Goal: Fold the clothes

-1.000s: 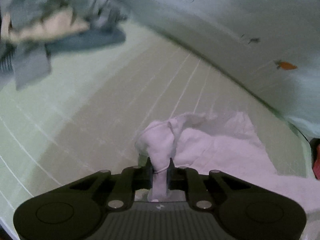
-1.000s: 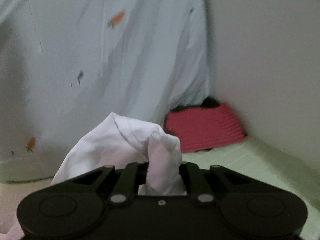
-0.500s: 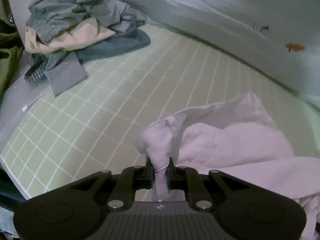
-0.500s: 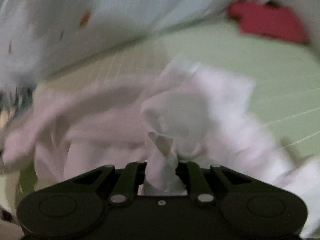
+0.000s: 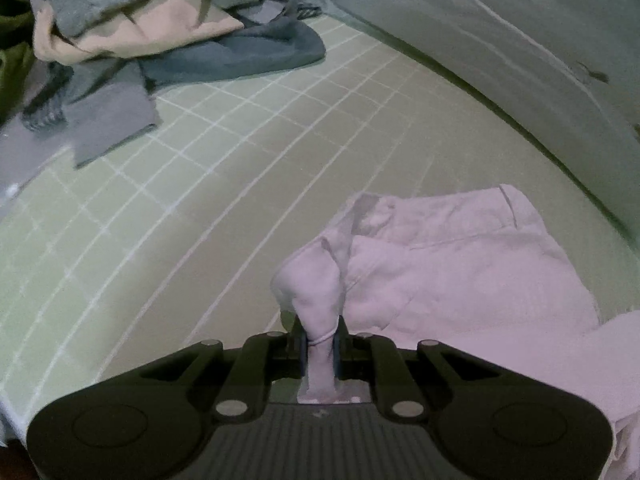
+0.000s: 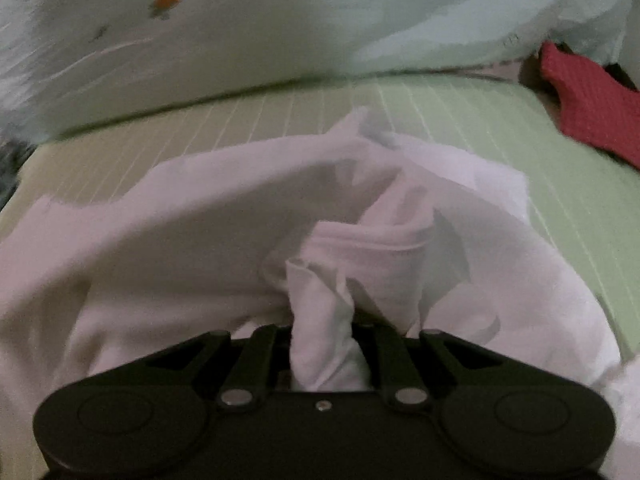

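A pale pink-white garment (image 5: 460, 264) lies partly spread on the green checked sheet (image 5: 200, 200). My left gripper (image 5: 319, 338) is shut on a bunched corner of it, low over the sheet. In the right wrist view the same garment (image 6: 240, 208) billows in front of me, and my right gripper (image 6: 322, 328) is shut on another bunched part of it. The fingertips of both grippers are hidden by cloth.
A pile of grey, beige and blue clothes (image 5: 160, 28) sits at the far left. A pale patterned quilt (image 5: 500, 32) runs along the back, also in the right wrist view (image 6: 280, 20). A red knitted cloth (image 6: 592, 96) lies at far right.
Both grippers have come down toward the sheet with the garment. The right gripper tilted from facing the quilt to looking down over the cloth, which has spread out flatter.
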Available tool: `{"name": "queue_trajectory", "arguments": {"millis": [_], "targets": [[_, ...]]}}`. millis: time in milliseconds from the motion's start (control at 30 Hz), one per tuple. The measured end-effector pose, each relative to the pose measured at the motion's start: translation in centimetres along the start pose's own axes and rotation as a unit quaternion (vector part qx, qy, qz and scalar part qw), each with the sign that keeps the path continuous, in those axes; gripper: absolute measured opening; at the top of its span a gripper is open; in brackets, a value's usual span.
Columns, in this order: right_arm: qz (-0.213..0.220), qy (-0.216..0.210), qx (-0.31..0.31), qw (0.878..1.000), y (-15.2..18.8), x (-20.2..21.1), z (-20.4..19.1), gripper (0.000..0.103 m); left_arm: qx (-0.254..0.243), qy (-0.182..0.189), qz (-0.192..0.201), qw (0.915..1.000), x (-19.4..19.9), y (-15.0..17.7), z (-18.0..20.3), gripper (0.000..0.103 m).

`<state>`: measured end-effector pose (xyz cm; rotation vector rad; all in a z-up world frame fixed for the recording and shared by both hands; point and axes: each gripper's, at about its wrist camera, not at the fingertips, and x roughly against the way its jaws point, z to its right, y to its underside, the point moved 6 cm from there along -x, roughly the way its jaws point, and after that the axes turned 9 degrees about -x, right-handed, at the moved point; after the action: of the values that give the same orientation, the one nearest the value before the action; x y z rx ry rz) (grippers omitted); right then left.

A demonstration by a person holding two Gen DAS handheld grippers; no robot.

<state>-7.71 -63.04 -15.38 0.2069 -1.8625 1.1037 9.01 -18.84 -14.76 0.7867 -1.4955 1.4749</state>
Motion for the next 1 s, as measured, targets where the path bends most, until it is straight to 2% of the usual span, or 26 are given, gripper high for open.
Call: {"name": "queue_trajectory", "arguments": {"millis": [167, 267, 333, 433, 567, 667, 700, 767, 833, 900, 967, 1000], "targets": [[0.008, 0.004, 0.012, 1.0, -8.3, -6.8, -3.0, 0.01, -0.004, 0.003, 0.019, 0.9998, -3.0, -4.6, 1.7, 0.014], [0.003, 0.01, 0.029, 1.0, -12.4, -10.0, -4.9, 0.01, 0.011, 0.001, 0.042, 0.999, -3.5, -7.8, 2.2, 0.013], [0.014, 0.014, 0.031, 0.999, -14.1, -9.6, -5.1, 0.009, 0.019, -0.001, 0.068, 0.9975, -2.5, -9.8, 2.1, 0.012], [0.077, 0.008, 0.016, 0.997, -14.7, -4.7, -3.6, 0.008, 0.023, 0.025, 0.103, 0.9941, 0.1, -11.2, 1.4, 0.012], [0.168, 0.036, -0.005, 0.985, -12.2, 5.9, 1.7, 0.009, 0.025, 0.049, 0.118, 0.9914, 3.6, -10.3, 0.5, 0.012], [0.2, 0.062, -0.049, 0.977, -8.5, 13.3, 6.3, 0.009, -0.003, 0.049, 0.142, 0.9886, 7.0, -8.1, 0.7, 0.013], [0.206, 0.083, -0.058, 0.973, -6.9, 15.1, 7.5, 0.009, -0.006, 0.049, 0.146, 0.9881, 7.7, -7.2, 0.4, 0.013], [0.197, 0.137, -0.053, 0.969, -3.3, 17.1, 9.4, 0.009, 0.002, 0.049, 0.142, 0.9886, 8.5, -5.3, -0.5, 0.013], [0.155, 0.174, -0.066, 0.97, 0.7, 16.6, 11.4, 0.013, 0.034, 0.048, 0.116, 0.9915, 7.7, -3.1, -1.9, 0.013], [0.1, 0.176, -0.108, 0.973, 4.3, 15.3, 12.8, 0.018, 0.073, 0.036, 0.079, 0.9936, 6.4, -1.0, -3.0, 0.013], [0.098, 0.162, -0.125, 0.974, 4.5, 15.1, 12.6, 0.021, 0.076, 0.033, 0.055, 0.995, 5.8, 0.8, -3.6, 0.014], [0.098, 0.156, -0.134, 0.974, 4.6, 15.1, 12.4, 0.026, 0.077, 0.032, 0.053, 0.995, 5.9, 1.2, -3.7, 0.016]]}}
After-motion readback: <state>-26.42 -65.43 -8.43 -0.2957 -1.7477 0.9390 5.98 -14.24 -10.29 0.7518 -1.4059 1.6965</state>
